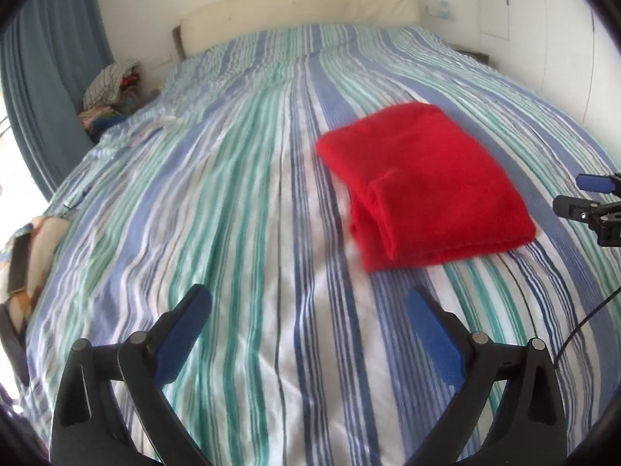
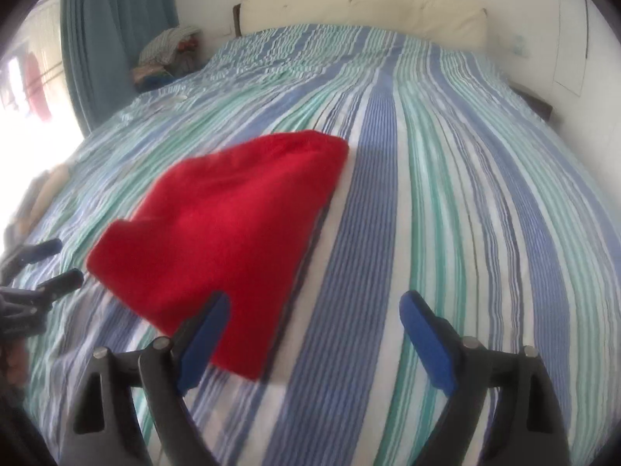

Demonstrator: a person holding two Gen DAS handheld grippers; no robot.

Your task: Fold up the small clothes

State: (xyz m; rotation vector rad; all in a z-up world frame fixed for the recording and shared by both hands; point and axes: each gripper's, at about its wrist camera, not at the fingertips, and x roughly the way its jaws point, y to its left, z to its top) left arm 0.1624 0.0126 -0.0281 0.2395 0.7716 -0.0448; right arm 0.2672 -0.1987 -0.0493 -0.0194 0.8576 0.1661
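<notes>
A red garment (image 1: 423, 182) lies folded into a thick rectangle on the striped bedspread (image 1: 240, 209). In the left wrist view it is ahead and to the right of my left gripper (image 1: 306, 310), which is open, empty and above the bed. In the right wrist view the red garment (image 2: 229, 240) lies ahead and to the left of my right gripper (image 2: 314, 314), which is open and empty; its left finger overlaps the garment's near edge. The right gripper (image 1: 574, 194) shows at the right edge of the left view, the left gripper (image 2: 66, 264) at the left edge of the right view.
A cream headboard (image 1: 299, 7) stands at the far end of the bed. A pile of clothes (image 1: 110, 89) sits at the far left by a blue curtain (image 1: 50, 77). A patterned cushion (image 1: 27, 248) lies at the bed's left edge. A black cable (image 1: 582, 322) trails on the right.
</notes>
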